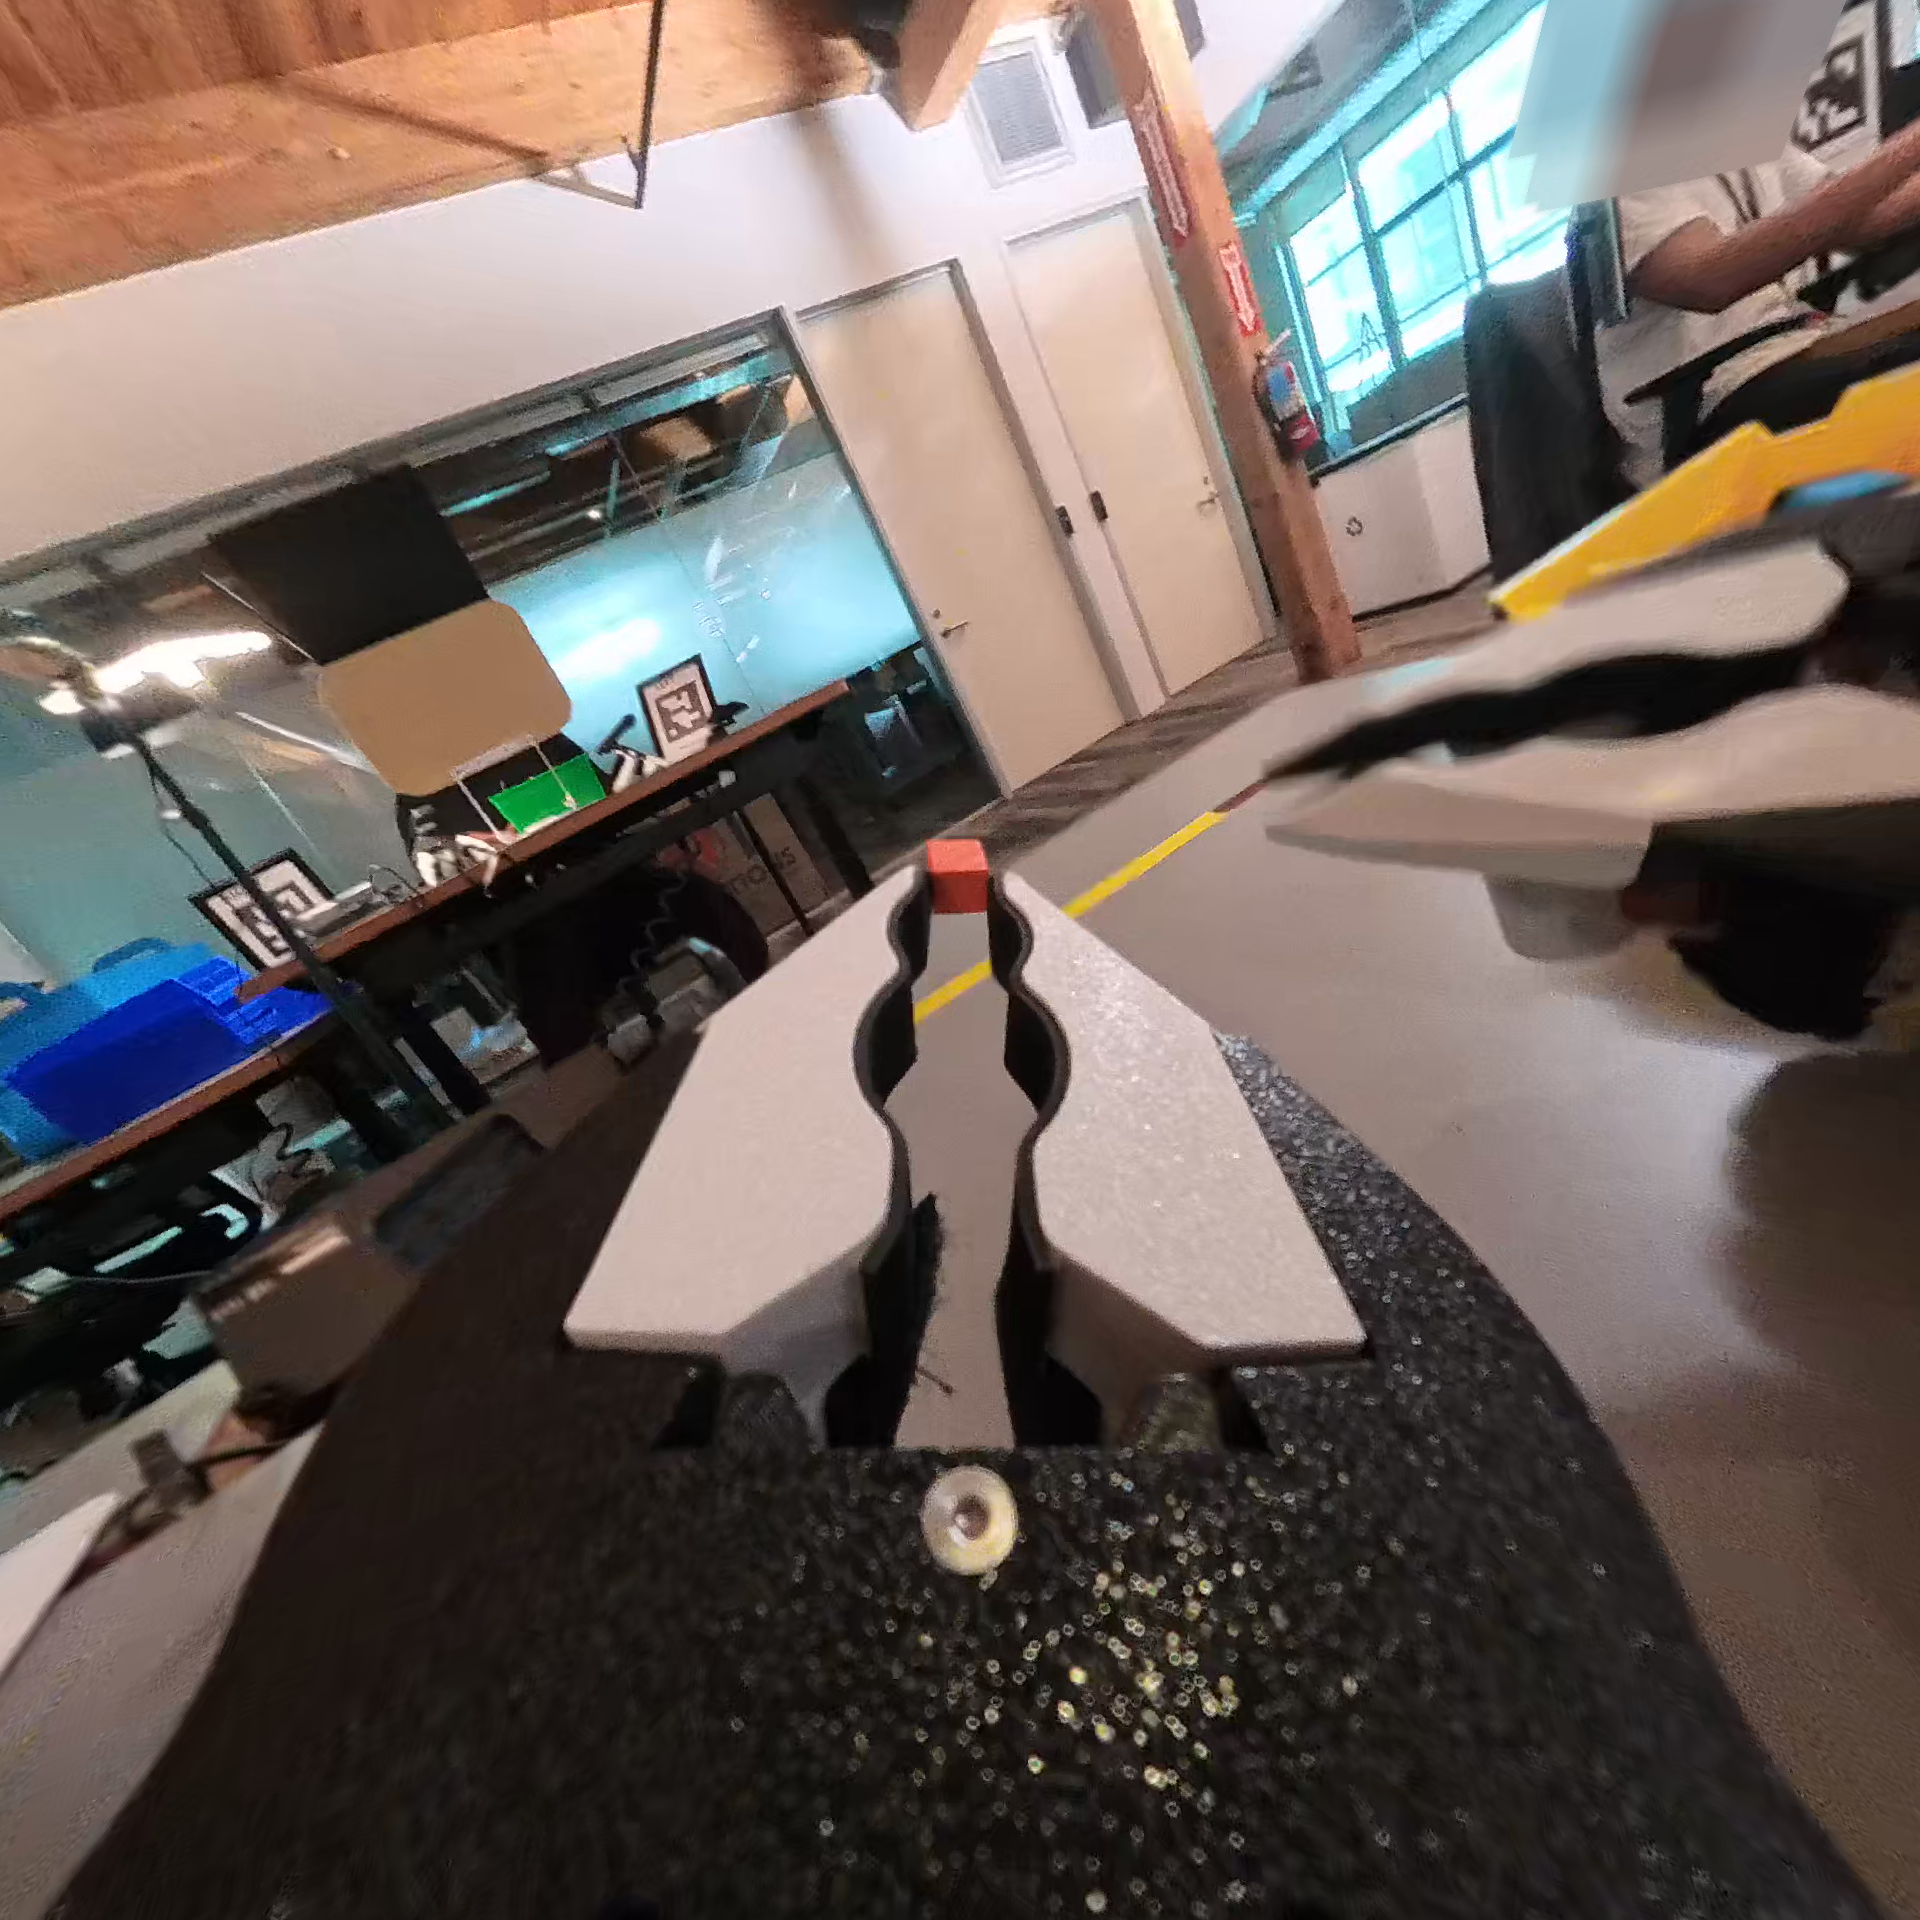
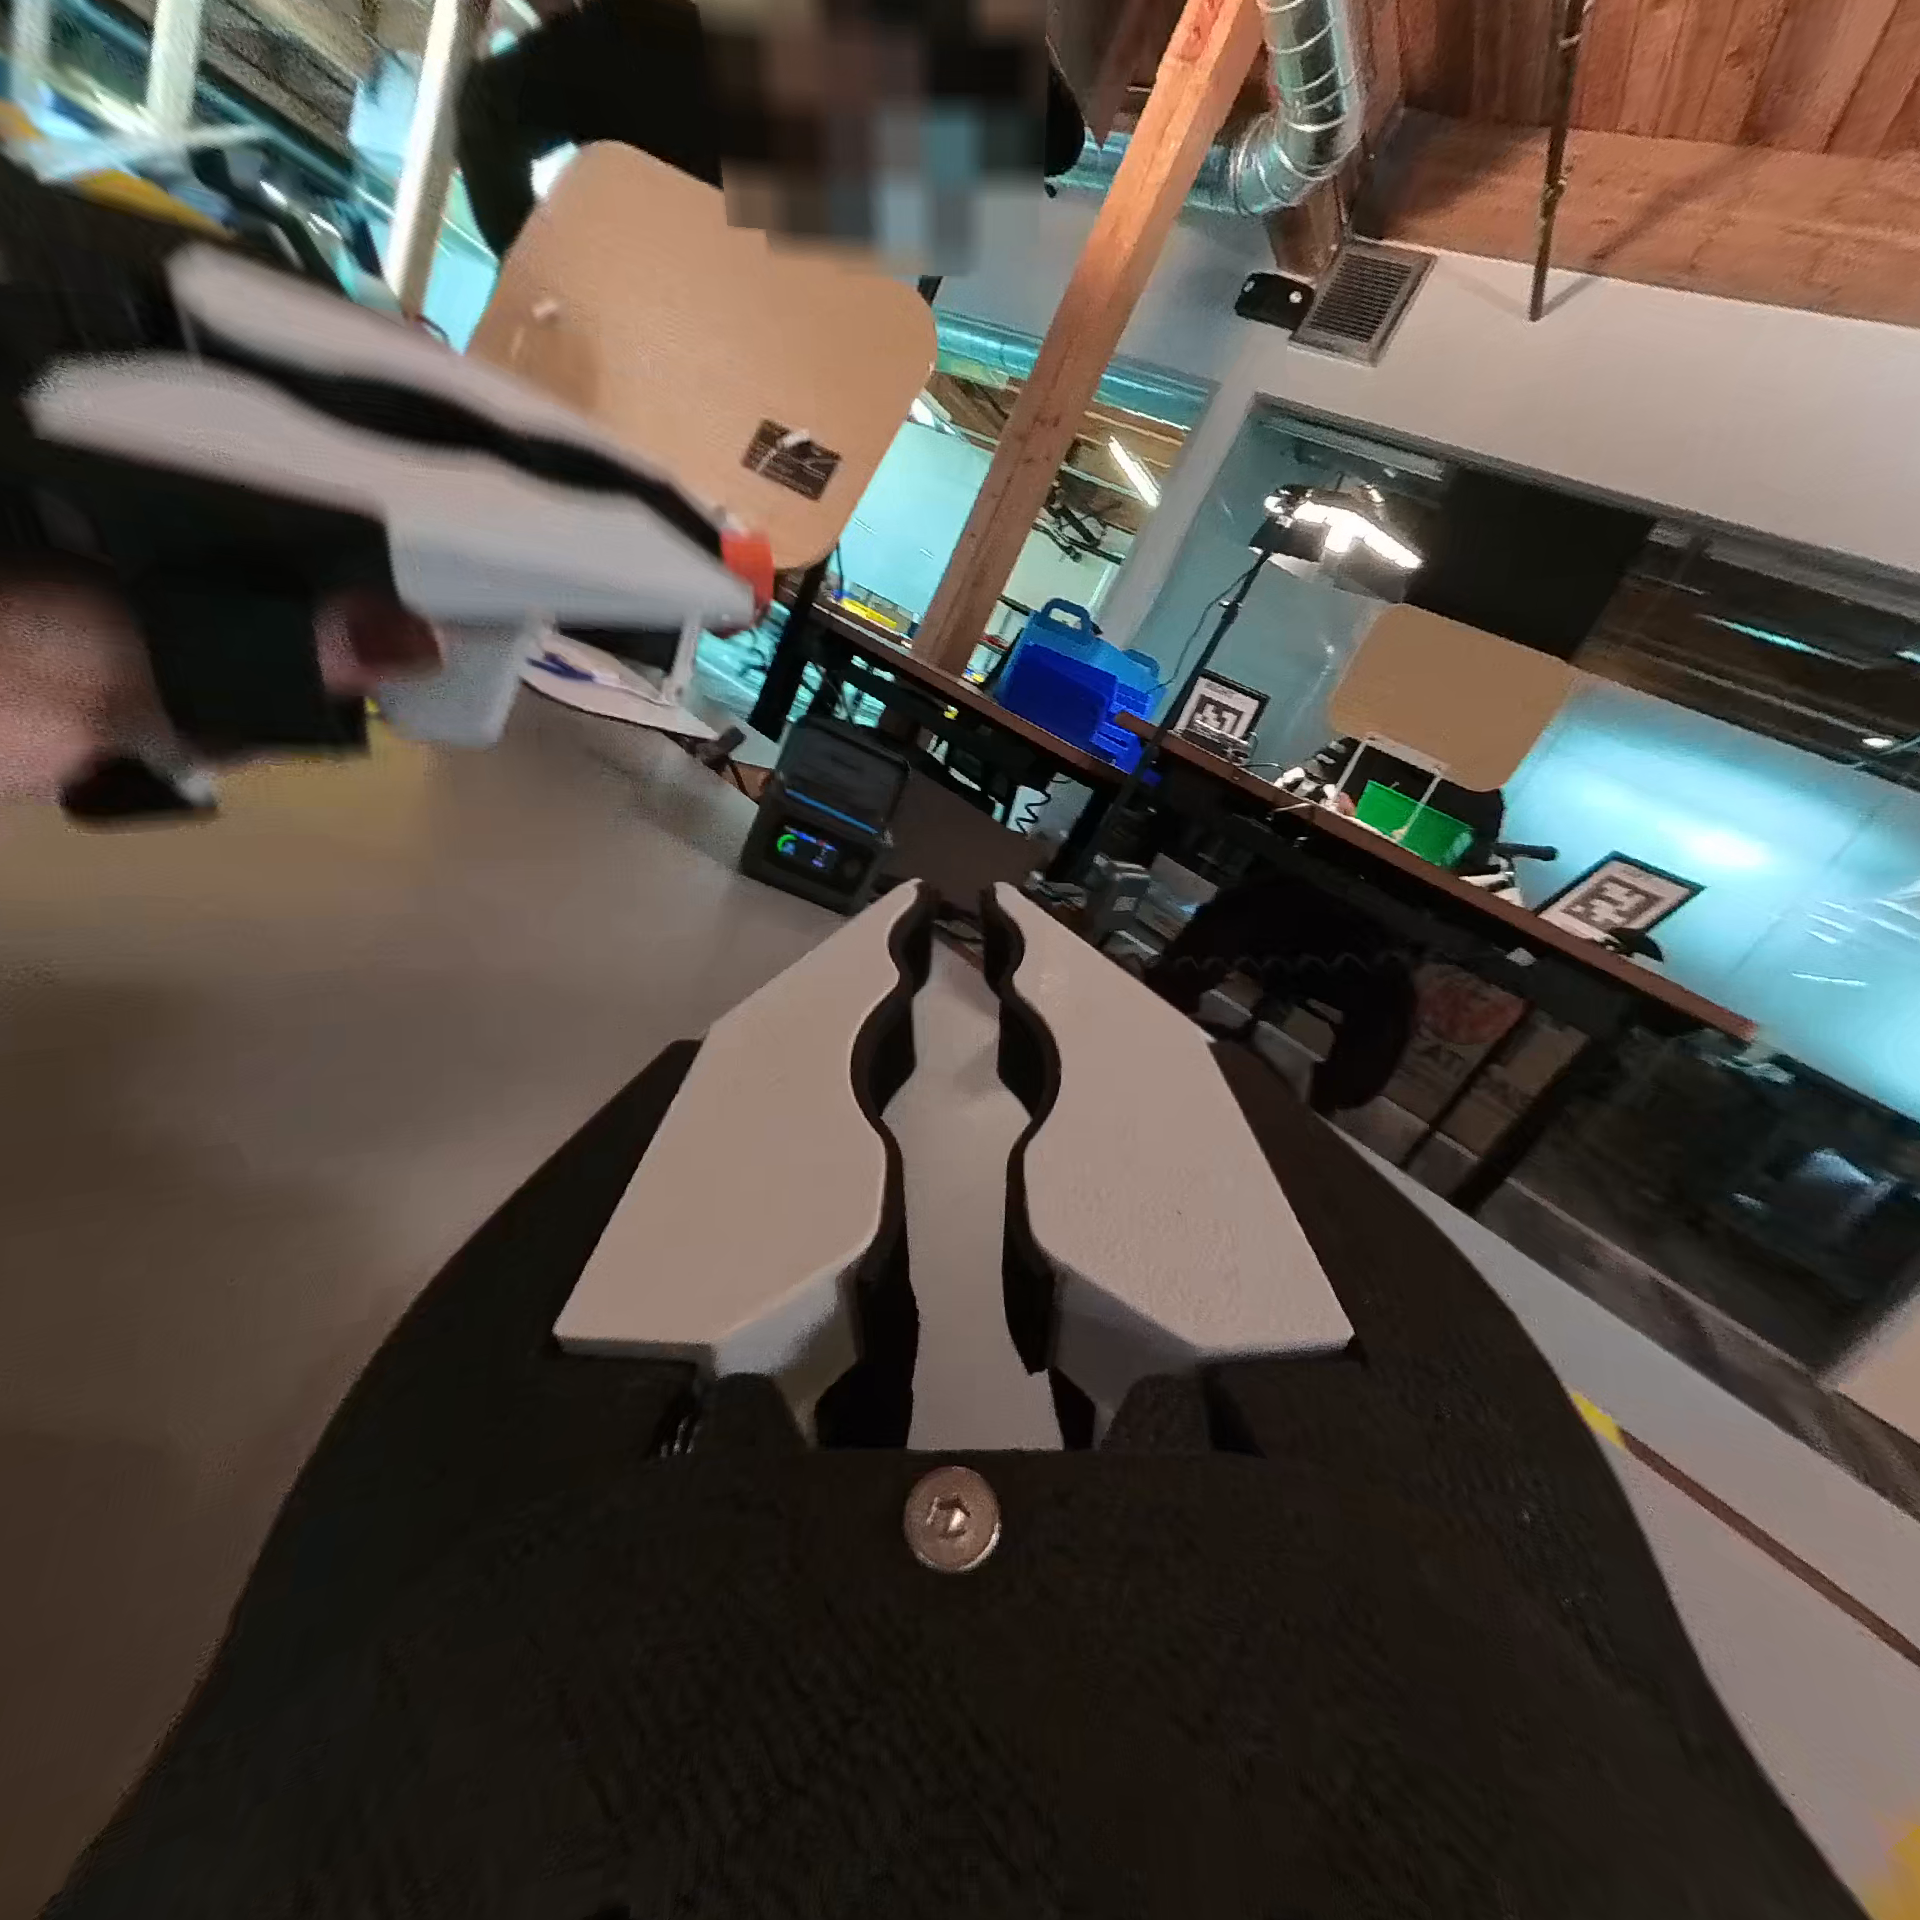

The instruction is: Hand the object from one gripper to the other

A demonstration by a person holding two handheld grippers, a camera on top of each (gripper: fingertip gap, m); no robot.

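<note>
Now my left gripper pinches a small red cube between its very fingertips, lifted above the grey table. Off to its right, well apart, my right gripper hangs empty, its grey fingers nearly together with a narrow gap at the tips.

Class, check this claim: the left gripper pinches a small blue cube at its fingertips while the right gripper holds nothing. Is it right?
One error: the cube is red, not blue, as the left wrist view shows. The left gripper does pinch it at its fingertips, and the right gripper holds nothing.
</note>
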